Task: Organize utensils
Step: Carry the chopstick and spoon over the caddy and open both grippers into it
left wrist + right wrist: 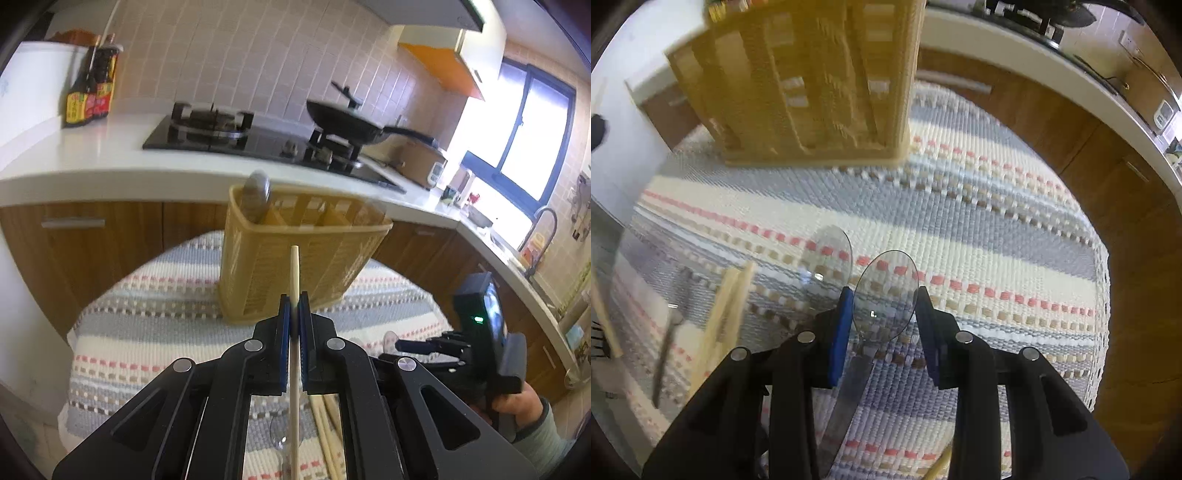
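- The left hand-held gripper [294, 308] has its blue-padded jaws pressed together on a single pale wooden chopstick [294, 273], which stands nearly upright between them and sticks out above the fingertips.
- Just beyond that chopstick stands a yellow perforated plastic utensil basket [295, 258] with divided compartments, resting on a round desk covered by a woven cloth striped in grey, cream and pink [147, 332]; a grey spoon bowl [258, 195] pokes up from its left end compartment.
- The right hand-held gripper [884, 314] points steeply down at the cloth, its jaws part-way spread around the bowl of a clear plastic spoon [886, 291]; whether the pads press on it cannot be told.
- A second clear plastic spoon [829, 258] lies just to the left of the first.
- More pale wooden chopsticks [727, 314] lie on the cloth further left, beside a blurred metal utensil [666, 347].
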Tool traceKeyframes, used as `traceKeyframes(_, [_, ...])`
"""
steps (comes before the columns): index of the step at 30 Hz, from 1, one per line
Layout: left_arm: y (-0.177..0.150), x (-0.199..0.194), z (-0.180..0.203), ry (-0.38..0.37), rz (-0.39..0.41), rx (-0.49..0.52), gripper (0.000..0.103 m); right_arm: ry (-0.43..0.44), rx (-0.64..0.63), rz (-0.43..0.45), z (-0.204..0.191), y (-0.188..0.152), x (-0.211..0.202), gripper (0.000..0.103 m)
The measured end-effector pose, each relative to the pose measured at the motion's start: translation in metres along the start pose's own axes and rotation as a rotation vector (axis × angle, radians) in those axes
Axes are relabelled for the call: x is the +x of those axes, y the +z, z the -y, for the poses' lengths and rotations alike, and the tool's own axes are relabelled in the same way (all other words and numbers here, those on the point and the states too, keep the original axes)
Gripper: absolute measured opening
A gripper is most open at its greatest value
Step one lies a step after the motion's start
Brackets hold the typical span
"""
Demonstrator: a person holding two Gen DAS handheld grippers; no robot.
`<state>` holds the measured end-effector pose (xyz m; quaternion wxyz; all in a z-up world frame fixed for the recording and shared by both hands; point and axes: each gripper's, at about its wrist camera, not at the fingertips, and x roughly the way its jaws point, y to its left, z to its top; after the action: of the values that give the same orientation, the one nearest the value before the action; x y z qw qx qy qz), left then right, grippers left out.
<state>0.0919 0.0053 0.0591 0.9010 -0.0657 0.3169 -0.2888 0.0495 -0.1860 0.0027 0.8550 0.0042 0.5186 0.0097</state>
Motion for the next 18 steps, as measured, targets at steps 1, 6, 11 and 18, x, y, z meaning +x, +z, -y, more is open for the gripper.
traceKeyframes(1, [0.004, -0.003, 0.002, -0.002, 0.018, 0.007, 0.003, 0.017, -0.005, 0.031, 0.000, 0.001, -0.011, 0.031])
traceKeyframes(6, [0.039, -0.028, 0.015, -0.027, 0.158, 0.037, 0.002, 0.109, -0.041, 0.245, -0.001, 0.023, -0.085, 0.031])
traceKeyframes(11, [0.084, -0.042, 0.028, -0.040, 0.276, 0.063, 0.003, 0.142, -0.058, 0.476, -0.001, 0.063, -0.148, 0.031])
traceKeyframes(18, [0.127, -0.027, 0.037, -0.022, 0.406, 0.080, 0.002, 0.012, 0.021, 0.699, 0.005, 0.128, -0.163, 0.031])
